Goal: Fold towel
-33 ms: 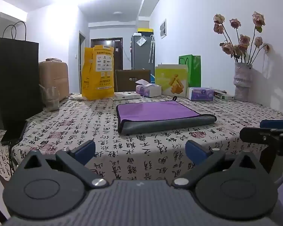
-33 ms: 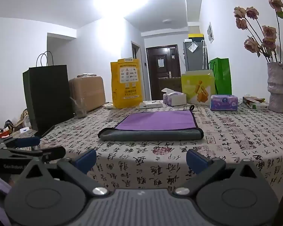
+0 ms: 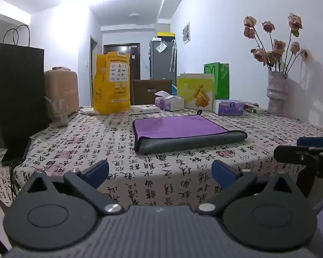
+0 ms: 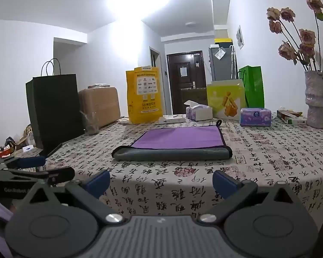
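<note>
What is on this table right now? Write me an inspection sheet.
Surface: table under a calligraphy-print cloth.
Job's things: purple-and-grey towel lying flat, near edge folded over.
Clutter: black paper bag, yellow bag, two tissue boxes, vase of dried roses, glass.
Grippers: left hand-held gripper open, empty; right hand-held gripper open, empty.
Cables: nothing seen.
Surroundings: dark door, grey cabinet.

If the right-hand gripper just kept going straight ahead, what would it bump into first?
Probably the towel. The right gripper is open, held back near the table's front edge and pointing across it at the towel's folded grey edge. Its height is hard to judge, so it might skim the tablecloth first.
</note>
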Demonstrator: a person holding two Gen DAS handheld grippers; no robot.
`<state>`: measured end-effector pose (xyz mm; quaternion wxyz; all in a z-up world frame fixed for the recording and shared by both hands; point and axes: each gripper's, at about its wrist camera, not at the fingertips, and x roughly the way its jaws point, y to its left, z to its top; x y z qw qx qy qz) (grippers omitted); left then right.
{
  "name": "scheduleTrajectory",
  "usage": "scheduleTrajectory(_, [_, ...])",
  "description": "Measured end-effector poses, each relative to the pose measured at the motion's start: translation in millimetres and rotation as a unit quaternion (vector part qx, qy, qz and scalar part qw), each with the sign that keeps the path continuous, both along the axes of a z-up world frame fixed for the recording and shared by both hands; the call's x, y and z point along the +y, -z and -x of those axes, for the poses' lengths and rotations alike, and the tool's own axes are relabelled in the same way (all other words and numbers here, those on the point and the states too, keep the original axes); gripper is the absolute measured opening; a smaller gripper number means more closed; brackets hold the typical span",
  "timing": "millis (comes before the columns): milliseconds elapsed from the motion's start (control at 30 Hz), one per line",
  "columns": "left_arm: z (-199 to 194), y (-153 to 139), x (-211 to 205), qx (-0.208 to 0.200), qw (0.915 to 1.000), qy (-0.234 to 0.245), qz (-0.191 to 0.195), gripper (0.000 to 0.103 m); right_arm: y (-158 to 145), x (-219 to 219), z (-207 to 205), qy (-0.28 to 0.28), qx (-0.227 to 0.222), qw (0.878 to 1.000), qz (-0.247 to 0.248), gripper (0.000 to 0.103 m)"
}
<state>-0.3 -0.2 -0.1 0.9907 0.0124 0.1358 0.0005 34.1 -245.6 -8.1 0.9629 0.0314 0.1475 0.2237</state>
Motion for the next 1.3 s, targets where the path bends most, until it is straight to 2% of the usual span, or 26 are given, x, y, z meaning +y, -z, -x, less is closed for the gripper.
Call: scheduleTrajectory(1300, [-4.8, 2.6, -1.6, 0.008, 0.9999, 0.009, -0.003, 0.103, 2.1, -1.7, -4.5, 0.001, 0.011, 1.0, -0.013, 0.102])
